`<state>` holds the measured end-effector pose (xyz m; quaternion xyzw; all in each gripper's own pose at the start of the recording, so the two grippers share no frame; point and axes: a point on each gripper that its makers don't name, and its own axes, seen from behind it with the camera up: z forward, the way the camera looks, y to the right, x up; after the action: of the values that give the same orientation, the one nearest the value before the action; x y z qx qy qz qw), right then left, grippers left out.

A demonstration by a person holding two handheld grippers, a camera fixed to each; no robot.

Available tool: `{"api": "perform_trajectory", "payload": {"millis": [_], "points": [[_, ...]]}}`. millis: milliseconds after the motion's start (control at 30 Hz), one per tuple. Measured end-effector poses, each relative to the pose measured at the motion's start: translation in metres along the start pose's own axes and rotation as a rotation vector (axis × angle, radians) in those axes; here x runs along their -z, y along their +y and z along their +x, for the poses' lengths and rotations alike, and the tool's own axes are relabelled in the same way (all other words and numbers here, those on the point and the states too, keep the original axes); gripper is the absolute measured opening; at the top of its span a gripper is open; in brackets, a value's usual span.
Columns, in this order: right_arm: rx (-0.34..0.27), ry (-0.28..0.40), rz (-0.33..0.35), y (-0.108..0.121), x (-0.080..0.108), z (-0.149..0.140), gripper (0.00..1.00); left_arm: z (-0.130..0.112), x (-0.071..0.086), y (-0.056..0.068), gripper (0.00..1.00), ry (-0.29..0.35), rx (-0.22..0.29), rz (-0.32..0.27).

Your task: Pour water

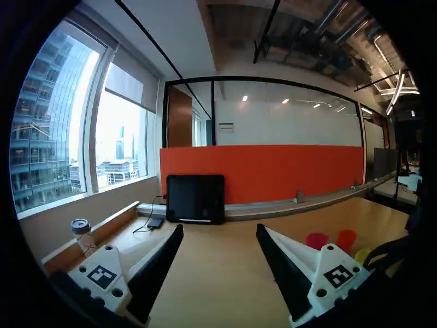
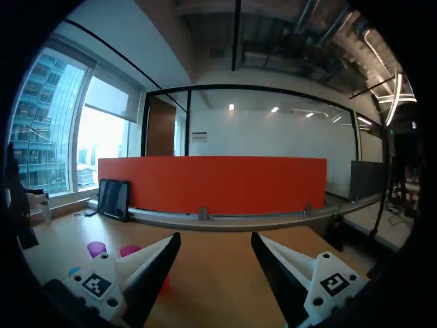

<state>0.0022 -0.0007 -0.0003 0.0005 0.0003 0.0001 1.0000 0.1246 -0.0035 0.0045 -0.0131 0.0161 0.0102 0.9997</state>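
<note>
My left gripper (image 1: 219, 229) is open above the wooden desk (image 1: 229, 273), nothing between its white and black fingers. To its right stand small cups: a pink cup (image 1: 317, 239), a red cup (image 1: 346, 238) and a yellow cup (image 1: 362, 255). A clear bottle with a dark cap (image 1: 80, 226) stands at the left by the window ledge. My right gripper (image 2: 214, 236) is also open and empty over the desk (image 2: 218, 273). Left of it sit a purple cup (image 2: 96, 249), a pink cup (image 2: 130, 250) and a teal cup (image 2: 74, 270); a red cup (image 2: 164, 284) is partly hidden behind its left finger.
A black tablet (image 1: 195, 198) leans against the orange divider (image 1: 262, 172) at the desk's back edge, with a cable and charger (image 1: 154, 222) beside it. The tablet (image 2: 113, 199) sits at the left in the right gripper view. Windows run along the left. A dark object (image 2: 15, 202) stands at the far left.
</note>
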Motion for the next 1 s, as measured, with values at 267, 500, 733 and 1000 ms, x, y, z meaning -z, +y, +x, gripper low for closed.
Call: {"api": "perform_trajectory", "payload": {"millis": [267,500,733,1000], "points": [[-0.008,0.019,0.035,-0.015,0.003,0.057,1.0,0.069,-0.007,0.012,0.99,0.024,0.01,-0.048],[-0.009,0.035,0.072,-0.024,0.004,0.086,1.0,0.107,-0.005,0.023,0.99,0.04,0.001,-0.085],[-0.018,0.016,0.111,-0.028,0.006,0.087,1.0,0.113,-0.003,0.034,0.99,0.032,0.005,-0.152],[0.017,0.031,0.251,-0.054,0.015,0.094,1.0,0.112,0.003,0.057,0.99,0.019,-0.008,-0.277]]}}
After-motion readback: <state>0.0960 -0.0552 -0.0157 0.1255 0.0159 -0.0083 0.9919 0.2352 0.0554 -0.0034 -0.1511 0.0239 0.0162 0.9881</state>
